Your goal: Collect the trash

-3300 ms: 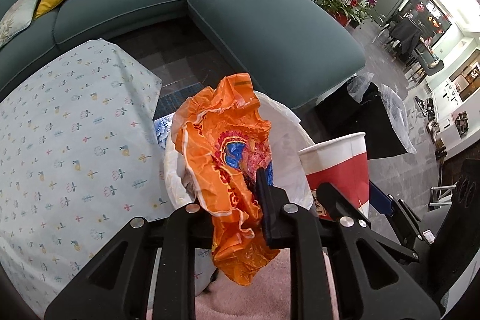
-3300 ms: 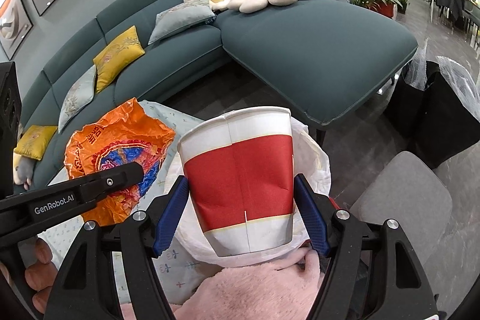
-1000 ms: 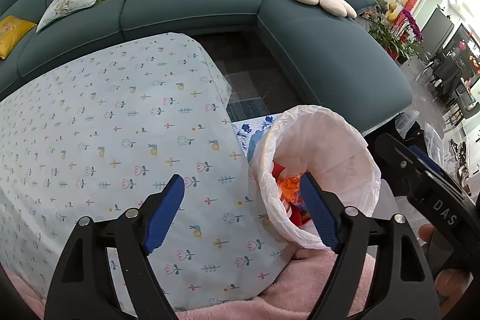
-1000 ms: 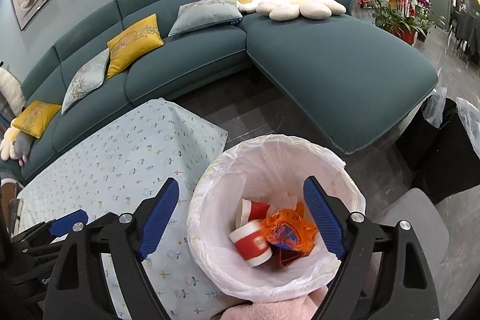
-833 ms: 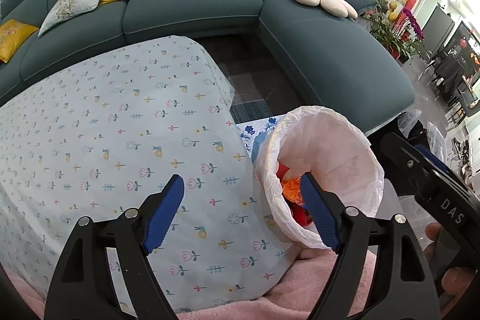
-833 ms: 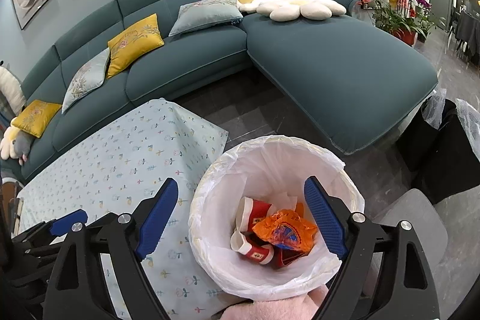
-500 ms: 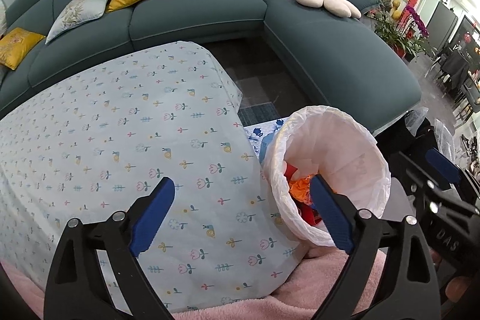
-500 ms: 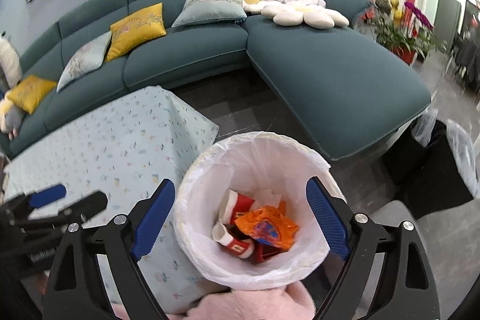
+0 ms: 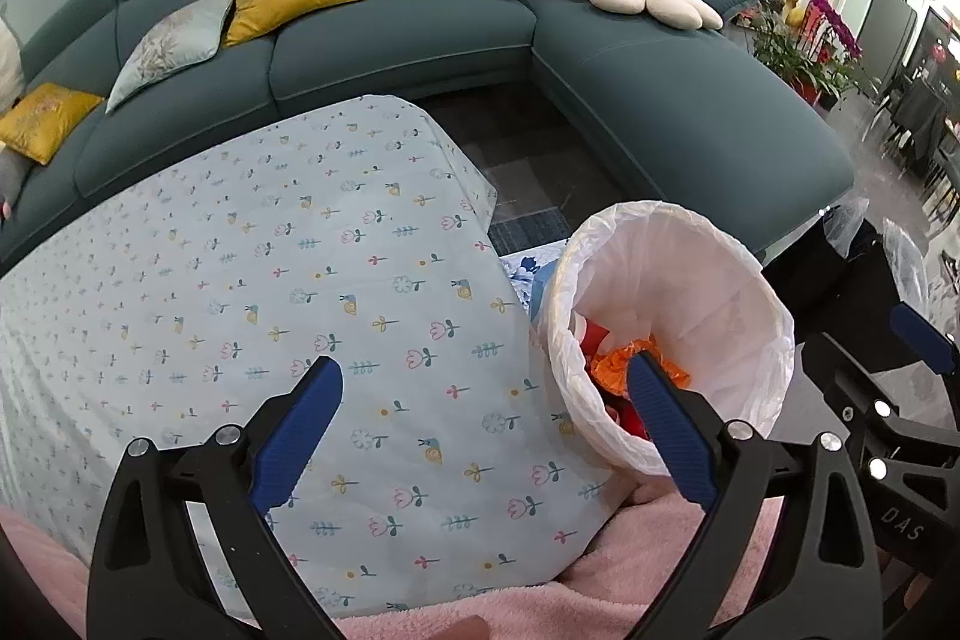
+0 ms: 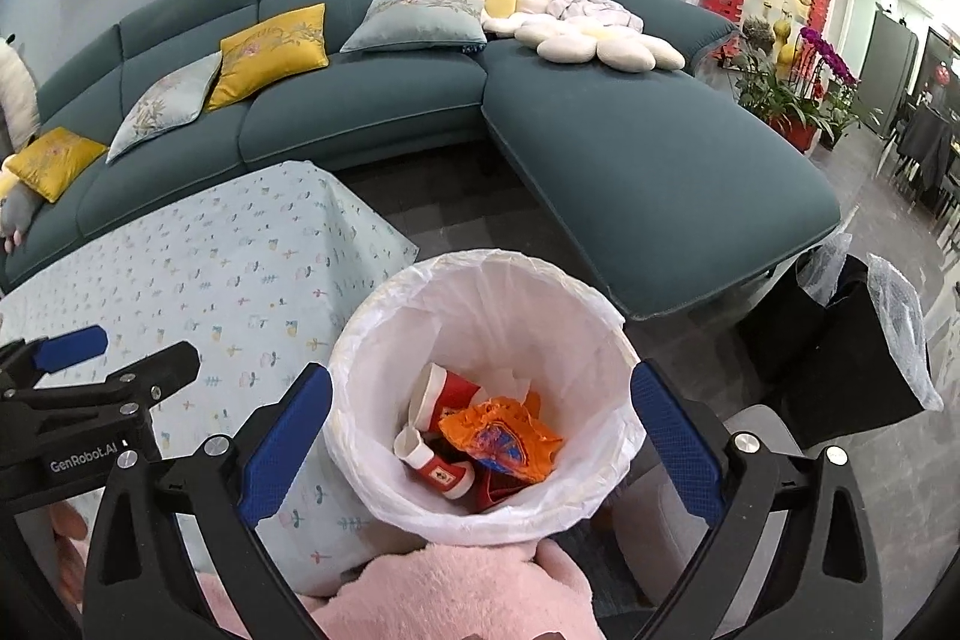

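Down inside the round waste bin lined with a white plastic bag (image 10: 480, 340) lie the collected scraps — a crumpled orange snack wrapper (image 10: 501, 439) on top, and beside and under it red-and-white paper cups (image 10: 441, 427) tipped on their sides. This bin stands just beside the low table draped in a pale blue floral cloth (image 9: 240, 280), its rim near the cloth's hanging edge. Both claws are spread wide and hold nothing: the right gripper (image 10: 480, 424) hangs over the bin's mouth, while the left gripper (image 9: 483, 400) hovers above the cloth — one blue pad (image 9: 666, 424) overlapping the bin's rim in view. Behind stretches a teal sectional sofa (image 10: 372, 112).
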`<move>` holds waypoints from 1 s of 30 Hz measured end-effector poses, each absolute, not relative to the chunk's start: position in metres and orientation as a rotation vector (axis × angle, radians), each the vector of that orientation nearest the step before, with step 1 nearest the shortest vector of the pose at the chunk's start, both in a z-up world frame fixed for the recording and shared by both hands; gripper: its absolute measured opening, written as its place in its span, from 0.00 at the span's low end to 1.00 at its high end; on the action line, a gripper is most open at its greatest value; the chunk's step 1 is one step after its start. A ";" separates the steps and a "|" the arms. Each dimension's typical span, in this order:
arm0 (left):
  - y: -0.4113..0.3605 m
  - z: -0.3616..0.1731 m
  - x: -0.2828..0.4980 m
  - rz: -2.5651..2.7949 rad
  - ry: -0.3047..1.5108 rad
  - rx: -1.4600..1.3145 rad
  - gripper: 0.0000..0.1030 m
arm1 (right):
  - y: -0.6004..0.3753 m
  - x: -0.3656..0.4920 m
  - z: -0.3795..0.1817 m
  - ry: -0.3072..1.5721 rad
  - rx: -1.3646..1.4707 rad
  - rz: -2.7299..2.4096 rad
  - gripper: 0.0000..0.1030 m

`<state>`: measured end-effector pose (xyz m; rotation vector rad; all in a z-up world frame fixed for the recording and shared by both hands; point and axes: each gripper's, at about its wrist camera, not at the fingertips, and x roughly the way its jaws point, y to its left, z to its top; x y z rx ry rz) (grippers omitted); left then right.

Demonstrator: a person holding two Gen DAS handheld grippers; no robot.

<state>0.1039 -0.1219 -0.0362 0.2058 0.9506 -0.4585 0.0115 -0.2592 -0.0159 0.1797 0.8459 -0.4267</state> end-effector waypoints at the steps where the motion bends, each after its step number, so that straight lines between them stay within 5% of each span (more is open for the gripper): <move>1: -0.122 -0.036 0.103 -0.457 0.948 0.211 0.89 | -0.258 0.010 -0.017 0.849 0.180 -0.424 0.93; 30: -0.120 -0.041 0.087 -0.435 0.950 0.220 0.90 | -0.252 -0.002 -0.034 0.909 0.186 -0.408 0.93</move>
